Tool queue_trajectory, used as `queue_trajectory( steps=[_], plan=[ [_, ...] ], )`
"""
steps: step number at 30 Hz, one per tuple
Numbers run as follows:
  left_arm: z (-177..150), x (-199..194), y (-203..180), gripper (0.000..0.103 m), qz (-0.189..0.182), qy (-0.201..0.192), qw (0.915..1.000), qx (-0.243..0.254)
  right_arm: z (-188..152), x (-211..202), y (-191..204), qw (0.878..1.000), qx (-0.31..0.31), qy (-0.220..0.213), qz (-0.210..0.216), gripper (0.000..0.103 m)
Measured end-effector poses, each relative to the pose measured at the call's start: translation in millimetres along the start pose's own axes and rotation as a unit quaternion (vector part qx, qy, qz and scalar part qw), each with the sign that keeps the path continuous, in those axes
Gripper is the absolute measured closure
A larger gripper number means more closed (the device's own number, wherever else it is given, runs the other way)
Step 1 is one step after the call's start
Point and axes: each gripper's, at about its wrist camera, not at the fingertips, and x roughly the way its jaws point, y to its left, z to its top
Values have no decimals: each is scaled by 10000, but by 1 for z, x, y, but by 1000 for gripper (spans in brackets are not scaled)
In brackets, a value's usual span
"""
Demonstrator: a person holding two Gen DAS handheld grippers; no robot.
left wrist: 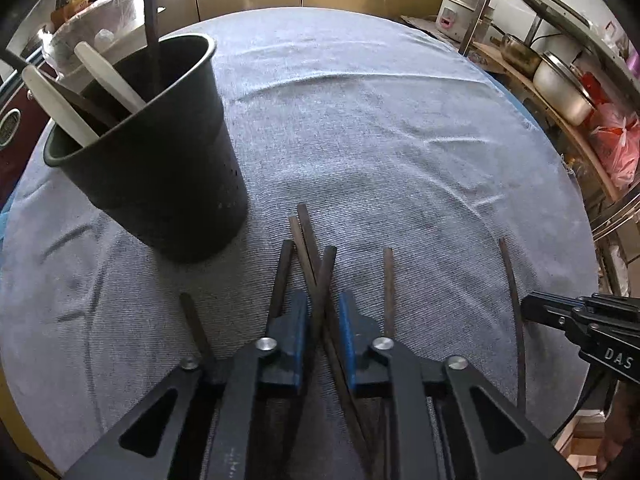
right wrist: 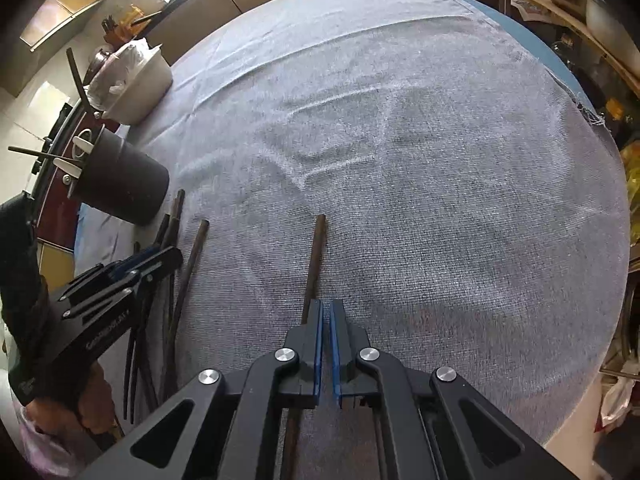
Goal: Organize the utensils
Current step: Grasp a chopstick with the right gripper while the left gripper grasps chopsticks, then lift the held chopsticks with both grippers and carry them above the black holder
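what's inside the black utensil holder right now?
In the black utensil holder: two white utensil handles and a few dark chopsticks sticking out above the rim. Their lower ends and the bottom of the holder are hidden by its wall.

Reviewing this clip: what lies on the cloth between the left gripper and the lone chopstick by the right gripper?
One dark chopstick on the grey cloth, seen in the right wrist view.

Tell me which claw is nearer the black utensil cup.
Left. The left claw sits over the crossed chopsticks just in front of the black utensil cup. The right claw is farther out to the side, by a lone chopstick.
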Motion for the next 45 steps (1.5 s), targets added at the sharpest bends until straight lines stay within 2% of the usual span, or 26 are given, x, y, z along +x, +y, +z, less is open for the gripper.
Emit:
queue_trajectory(
  steps=[2, 6, 9, 14, 21, 26, 28, 31, 33, 35, 36, 38, 40, 43, 45],
  plan=[
    [0, 0, 6, 89, -174, -3, 9998, -92, 2, 2, 4, 9999, 21, -6, -129, 97],
    [-5, -5, 17, 91, -424, -37, 9988, -257, 6, 12, 28, 9978, -332, -186, -544, 97],
    [-10, -13, 22, 95, -502, -176, 9982, -292, 6, 13, 34, 9970, -343, -286, -634, 101],
    [-26, -66, 34, 96, -726, -846, 9930, -380, -3, 0, 41, 9975, -229, -565, -355, 103],
    [-52, -148, 54, 96, -881, -1721, 9790, -647, -15, -49, 73, 9872, -618, -1467, 132, 103],
    [-64, -182, 60, 96, -836, -2310, 9653, -881, -33, -91, 94, 9678, -860, -2254, 724, 103],
    [-69, -190, 62, 96, -766, -2494, 9608, -937, -38, -102, 98, 9609, -981, -2466, 794, 103],
    [-76, -195, 65, 97, -716, -2542, 9592, -1012, -35, -98, 95, 9658, -1017, -2330, 518, 103],
    [-81, -195, 69, 97, -720, -2545, 9583, -1082, -32, -92, 80, 9714, -753, -2165, 611, 103],
    [-84, -197, 73, 97, -718, -2499, 9593, -1098, -26, -85, 61, 9757, -418, -1961, 884, 103],
    [-84, -196, 73, 97, -691, -2462, 9604, -1107, -22, -80, 58, 9797, -404, -1769, 848, 103],
    [-85, -191, 76, 97, -646, -2332, 9630, -1185, -16, -69, 54, 9880, -354, -1421, 483, 99],
    [-87, -186, 78, 97, -682, -2263, 9636, -1249, -6, -54, 51, 9930, -287, -1090, 361, 99],
    [-92, -184, 76, 97, -662, -2188, 9654, -1252, 4, -29, 51, 9975, -214, -676, 26, 74],
    [-94, -183, 75, 97, -677, -2137, 9665, -1252, 7, -12, 54, 9981, -297, -526, -145, 73]
  ],
)
